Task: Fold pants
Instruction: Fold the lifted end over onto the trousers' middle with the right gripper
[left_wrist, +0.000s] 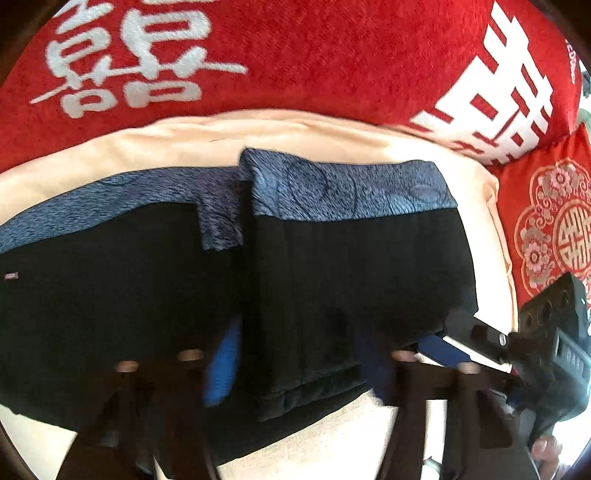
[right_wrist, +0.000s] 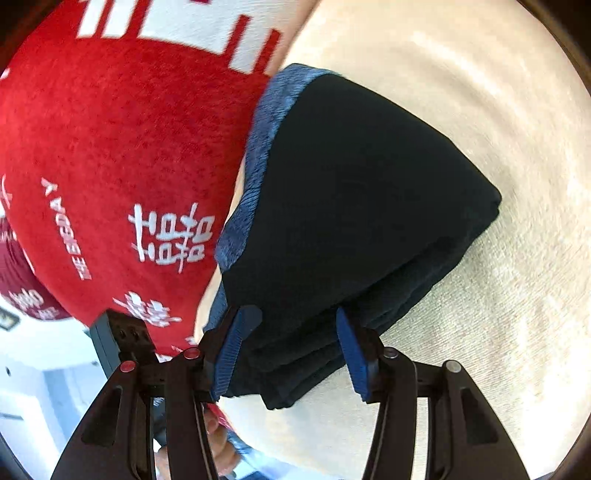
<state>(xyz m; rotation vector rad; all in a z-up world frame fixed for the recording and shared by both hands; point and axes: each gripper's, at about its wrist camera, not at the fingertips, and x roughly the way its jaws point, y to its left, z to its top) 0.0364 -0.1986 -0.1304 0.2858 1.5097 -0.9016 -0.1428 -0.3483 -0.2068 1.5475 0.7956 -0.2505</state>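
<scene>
The pants (left_wrist: 332, 266) are black with a blue-grey lining band and lie folded over on a cream sheet; they also show in the right wrist view (right_wrist: 362, 206). My left gripper (left_wrist: 295, 362) stands wide at the near edge of the folded stack, its blue pads (left_wrist: 221, 369) either side of the folded layers, apparently open. My right gripper (right_wrist: 291, 354) has its blue pads (right_wrist: 232, 354) either side of the stack's near corner, jaws apart with the cloth between them. The right gripper also appears at the right edge of the left wrist view (left_wrist: 465, 343).
A red blanket (left_wrist: 295, 48) with white characters lies behind the pants, also in the right wrist view (right_wrist: 110, 147). A red patterned cushion (left_wrist: 554, 229) sits at the right. The cream sheet (right_wrist: 461, 110) spreads to the right of the pants.
</scene>
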